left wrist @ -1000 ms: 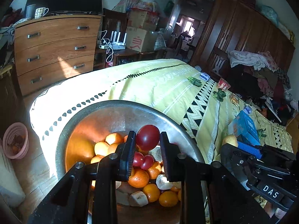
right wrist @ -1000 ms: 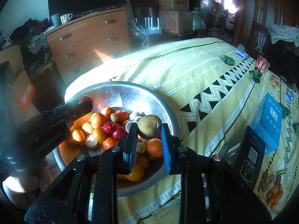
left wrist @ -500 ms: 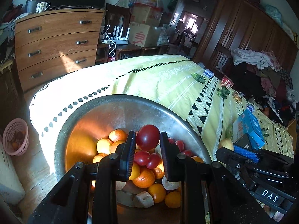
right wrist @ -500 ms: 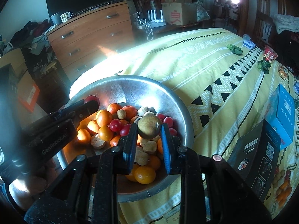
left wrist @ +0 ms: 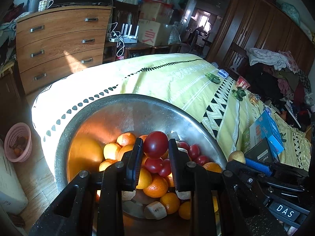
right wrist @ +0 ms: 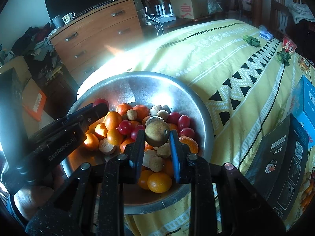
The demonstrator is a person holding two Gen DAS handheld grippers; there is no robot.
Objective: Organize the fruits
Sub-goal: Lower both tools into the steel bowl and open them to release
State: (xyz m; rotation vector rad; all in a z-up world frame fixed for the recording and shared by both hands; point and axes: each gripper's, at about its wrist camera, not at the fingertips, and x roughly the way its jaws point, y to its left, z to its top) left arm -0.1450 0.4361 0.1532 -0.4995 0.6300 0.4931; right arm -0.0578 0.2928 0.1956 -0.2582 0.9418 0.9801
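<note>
1. Left wrist view: left gripper (left wrist: pixel 155 149) is clamped on a dark red tomato (left wrist: pixel 156 144), held between the pads at lower centre of frame, above the fruit pile.
2. Metal bowl (left wrist: pixel 122 108) fills the lower half of the frame; inside lie oranges (left wrist: pixel 155 185), small red tomatoes (left wrist: pixel 153 165) and pale brownish pieces (left wrist: pixel 154 210).
3. Bowl sits on a yellow patterned cloth (left wrist: pixel 177 78).
4. Right wrist view: right gripper (right wrist: pixel 157 137) is closed on a brown, rough-skinned round fruit (right wrist: pixel 157 134), held at frame centre over the bowl's near half.
5. Left gripper enters at left of this frame, its tip at the bowl's left rim.
6. Black box (right wrist: pixel 283 165) and blue box (right wrist: pixel 307 108) lie on the cloth at right edge, apart from the bowl.
</note>
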